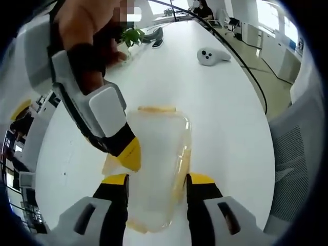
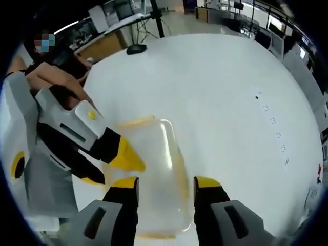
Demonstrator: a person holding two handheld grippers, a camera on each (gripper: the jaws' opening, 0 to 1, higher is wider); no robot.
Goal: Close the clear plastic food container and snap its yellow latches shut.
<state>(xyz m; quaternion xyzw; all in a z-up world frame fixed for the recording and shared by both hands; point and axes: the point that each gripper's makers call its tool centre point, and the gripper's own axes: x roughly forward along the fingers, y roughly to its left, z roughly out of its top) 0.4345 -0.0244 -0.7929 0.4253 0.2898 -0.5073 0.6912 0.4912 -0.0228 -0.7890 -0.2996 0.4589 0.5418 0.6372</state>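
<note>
A clear plastic food container [image 1: 159, 148] lies on the white table [image 1: 225, 118], lid on top, with yellow latches along its edges; one latch [image 1: 156, 108] shows at the far end. My left gripper [image 1: 159, 179] is open, its yellow-tipped jaws standing either side of the container from above. My right gripper [image 1: 130, 154] comes in from the upper left and touches the container's left edge with one tip. In the right gripper view the container [image 2: 154, 169] lies under my open right gripper [image 2: 166, 183], and the left gripper [image 2: 110, 169] rests at its left side.
A white handheld device [image 1: 210, 55], a small plant [image 1: 132, 36] and a black cable [image 1: 246, 66] lie farther along the table. A grey mesh chair [image 1: 302, 154] stands at the table's right. A person's hand [image 1: 84, 31] holds the right gripper. A dark mouse-like object [image 2: 136, 48] sits at the far edge.
</note>
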